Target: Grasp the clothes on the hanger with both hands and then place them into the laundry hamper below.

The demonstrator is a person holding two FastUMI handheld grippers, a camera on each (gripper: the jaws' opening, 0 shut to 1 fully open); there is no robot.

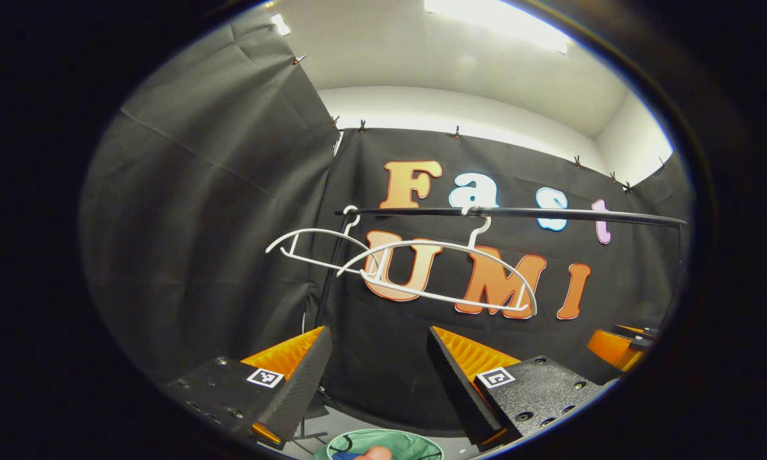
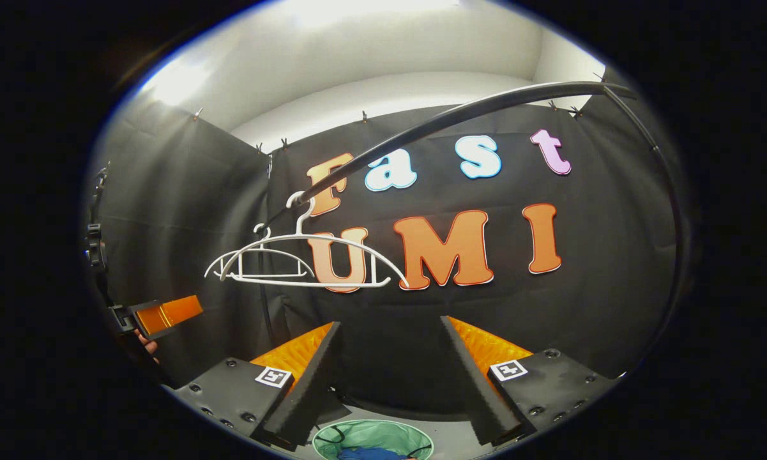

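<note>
Spanning the booth, a black rail (image 1: 549, 214) carries two bare white hangers (image 1: 434, 275) near its left end. Below it, a green hamper (image 2: 373, 437) holds blue clothes (image 2: 370, 454). Both the left gripper (image 1: 377, 374) and the right gripper (image 2: 389, 377) are spread wide, gripping nothing.

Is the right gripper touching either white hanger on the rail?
Apart. In the right gripper view, the right gripper is open, with black cloth between its fingers and the hangers above.
</note>
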